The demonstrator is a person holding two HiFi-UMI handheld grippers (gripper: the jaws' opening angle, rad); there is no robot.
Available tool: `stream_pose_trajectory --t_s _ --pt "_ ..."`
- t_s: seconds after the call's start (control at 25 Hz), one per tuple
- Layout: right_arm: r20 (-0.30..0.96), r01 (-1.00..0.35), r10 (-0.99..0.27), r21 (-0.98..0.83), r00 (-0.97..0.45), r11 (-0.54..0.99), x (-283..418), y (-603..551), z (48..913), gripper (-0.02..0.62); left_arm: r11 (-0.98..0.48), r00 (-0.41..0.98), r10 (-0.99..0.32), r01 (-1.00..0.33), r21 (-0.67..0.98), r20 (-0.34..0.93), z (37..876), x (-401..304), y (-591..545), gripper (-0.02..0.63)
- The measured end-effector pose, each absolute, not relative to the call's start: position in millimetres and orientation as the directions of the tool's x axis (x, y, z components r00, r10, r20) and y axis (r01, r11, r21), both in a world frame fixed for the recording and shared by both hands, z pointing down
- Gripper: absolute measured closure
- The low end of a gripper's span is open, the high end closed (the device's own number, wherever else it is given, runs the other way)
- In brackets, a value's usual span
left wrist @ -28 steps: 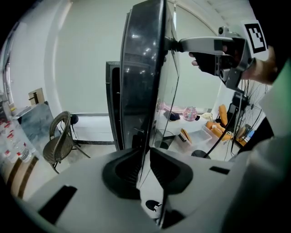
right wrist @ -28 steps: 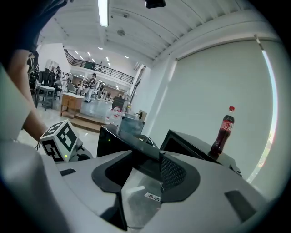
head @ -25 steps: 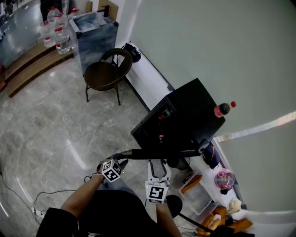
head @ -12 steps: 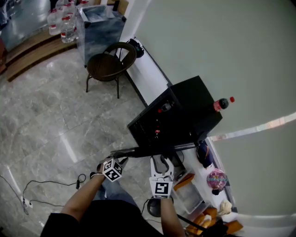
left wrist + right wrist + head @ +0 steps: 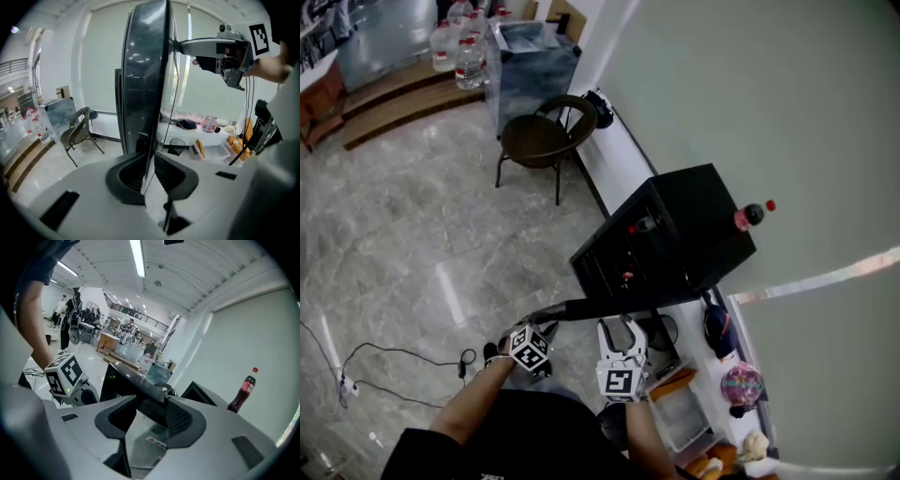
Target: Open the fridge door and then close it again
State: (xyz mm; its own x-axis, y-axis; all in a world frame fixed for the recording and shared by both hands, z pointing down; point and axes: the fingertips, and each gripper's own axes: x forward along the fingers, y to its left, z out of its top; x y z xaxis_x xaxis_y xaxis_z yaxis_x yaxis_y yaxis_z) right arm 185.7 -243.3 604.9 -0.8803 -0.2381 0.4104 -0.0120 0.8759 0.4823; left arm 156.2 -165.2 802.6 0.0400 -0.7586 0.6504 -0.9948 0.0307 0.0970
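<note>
In the head view, the black fridge stands against the pale wall with a cola bottle on its top. Its fridge door is swung wide open and shows from above as a thin dark bar across your front. Your left tongs sit at the door's free end, and your right tongs meet it about midway along. A brown chair stands on the marble floor farther along the wall.

In the left gripper view, the fridge door rises edge-on between your left tongs. They are nearly together, and the ribbed pads pinch its thin edge from both sides. At the upper right you can see your right tongs reaching onto the door's top.

In the right gripper view, the door's top edge runs through the gap of your right tongs. They have just been easing apart a little, but the door fills the space and both pads look pressed against it. Your left tongs show at the left of this view and the cola bottle at the right.
</note>
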Motion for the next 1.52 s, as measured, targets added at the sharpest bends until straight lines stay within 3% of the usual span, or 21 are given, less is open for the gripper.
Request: stream_pose_trajectory --t_s 0.32,0.92,1.52 --pt "0.413 0.094 -0.162 0.533 -0.896 0.841 210.1 -231.6 605.4 0.41 0.118 -0.021 -0.75 -0.988 0.103 0.662 803.6 189.4 -149.8 0.552" --pt "0.408 0.216 -0.04 0.561 -0.912 0.799 252.6 -223.5 602.1 0.39 0.155 -0.043 -0.739 -0.982 0.107 0.672 806.1 254.4 -136.6 0.555" --pt "0.399 0.264 0.022 0.563 -0.917 0.783 258.3 -220.5 602.9 0.385 0.219 -0.088 -0.73 -0.969 0.111 0.677 807.4 262.7 -133.7 0.558"
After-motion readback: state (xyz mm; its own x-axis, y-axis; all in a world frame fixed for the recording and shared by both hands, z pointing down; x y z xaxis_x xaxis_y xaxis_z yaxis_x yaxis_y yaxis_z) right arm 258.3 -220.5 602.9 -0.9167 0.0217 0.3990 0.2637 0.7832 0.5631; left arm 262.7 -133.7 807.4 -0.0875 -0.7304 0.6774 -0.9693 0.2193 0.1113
